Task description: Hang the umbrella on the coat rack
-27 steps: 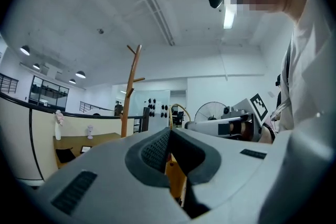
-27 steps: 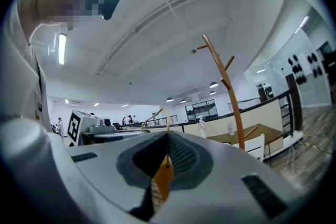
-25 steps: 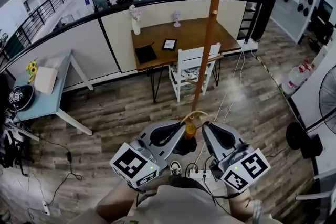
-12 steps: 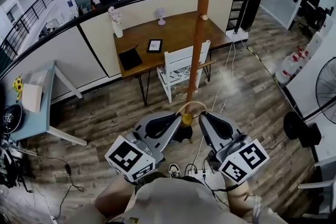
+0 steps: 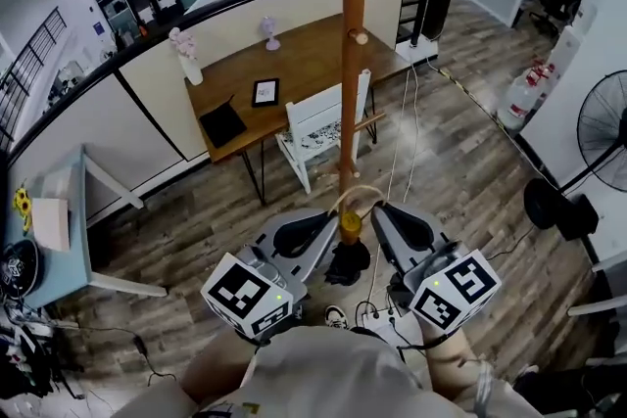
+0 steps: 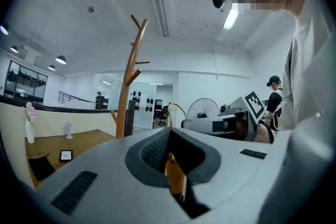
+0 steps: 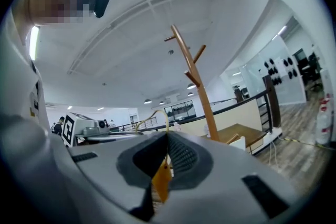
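Note:
The umbrella's orange handle with a thin loop strap stands upright between my two grippers, and its black folded body hangs below. My left gripper and right gripper press in from either side, both shut on the handle. In the left gripper view the handle sits pinched in the left gripper. The right gripper likewise clamps the handle. The wooden coat rack rises straight ahead, its pegs high above the grippers.
A white chair and a wooden desk stand just behind the rack pole. A floor fan is at the right, a light blue table at the left. Cables and a power strip lie on the floor by my feet.
The coat rack pole has shifted left toward the middle of the head view and the desk has slid left. Both grippers stay pressed together on the umbrella handle.

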`<action>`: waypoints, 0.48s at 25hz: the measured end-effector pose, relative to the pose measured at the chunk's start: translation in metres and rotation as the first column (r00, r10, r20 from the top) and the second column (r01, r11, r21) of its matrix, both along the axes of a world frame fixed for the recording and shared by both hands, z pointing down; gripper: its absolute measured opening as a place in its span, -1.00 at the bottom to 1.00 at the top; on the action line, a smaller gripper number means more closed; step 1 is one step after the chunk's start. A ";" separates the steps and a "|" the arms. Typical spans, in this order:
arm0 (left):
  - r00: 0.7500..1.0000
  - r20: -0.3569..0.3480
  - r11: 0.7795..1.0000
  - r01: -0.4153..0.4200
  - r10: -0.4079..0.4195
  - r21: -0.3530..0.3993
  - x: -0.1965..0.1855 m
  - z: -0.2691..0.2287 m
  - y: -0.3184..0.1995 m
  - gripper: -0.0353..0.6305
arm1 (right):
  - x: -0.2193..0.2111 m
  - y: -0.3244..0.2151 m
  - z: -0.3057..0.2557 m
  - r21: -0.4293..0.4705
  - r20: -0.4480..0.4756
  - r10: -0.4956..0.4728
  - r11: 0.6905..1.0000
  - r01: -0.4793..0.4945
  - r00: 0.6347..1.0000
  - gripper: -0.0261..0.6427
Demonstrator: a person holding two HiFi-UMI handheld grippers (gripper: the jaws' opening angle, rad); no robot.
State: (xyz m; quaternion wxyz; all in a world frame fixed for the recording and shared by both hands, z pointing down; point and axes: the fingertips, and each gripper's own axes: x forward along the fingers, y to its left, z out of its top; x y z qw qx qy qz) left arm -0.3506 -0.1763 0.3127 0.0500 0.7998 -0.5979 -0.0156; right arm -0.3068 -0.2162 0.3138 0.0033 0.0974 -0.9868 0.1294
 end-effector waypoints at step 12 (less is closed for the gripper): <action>0.982 -0.041 0.981 -0.187 0.185 -0.044 -0.015 0.032 -0.022 -0.88 | -0.011 -0.015 0.032 -0.058 -0.062 0.219 0.973 -0.223 0.974 -0.89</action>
